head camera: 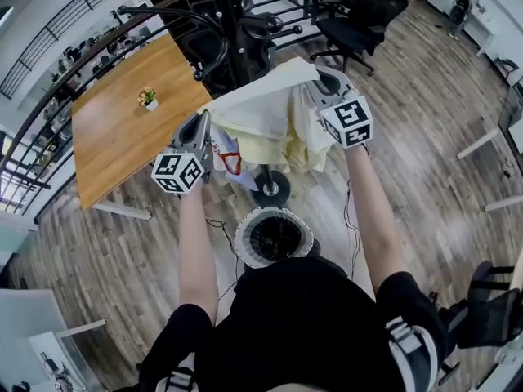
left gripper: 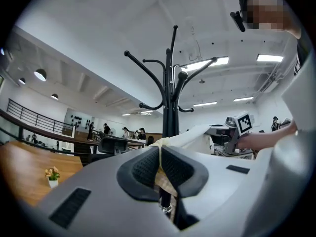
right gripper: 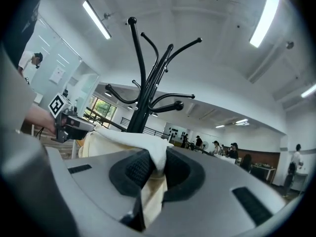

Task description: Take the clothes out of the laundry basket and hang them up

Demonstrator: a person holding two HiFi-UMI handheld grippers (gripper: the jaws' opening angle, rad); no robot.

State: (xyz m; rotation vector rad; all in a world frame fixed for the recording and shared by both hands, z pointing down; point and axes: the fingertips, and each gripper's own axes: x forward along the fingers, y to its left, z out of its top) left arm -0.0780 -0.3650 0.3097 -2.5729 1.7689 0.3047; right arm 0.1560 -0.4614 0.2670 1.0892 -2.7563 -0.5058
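Closest in, the person's black top, and just beyond it on the floor the laundry basket. Its inside looks dark, and I can't pick out any cloth in there. Up ahead the cream shirt is stretched between both tools at the coat stand. The left gripper has its jaws clamped on one edge of the fabric, and the right gripper is pinched tight on the other edge, with cloth hanging down below the pads. So this looks like the hanging step: the garment is out and held up to the stand, not yet on a hook. Next move, I'd say, calls for lifting the stretched edge over one of the curved arms before either grip lets go
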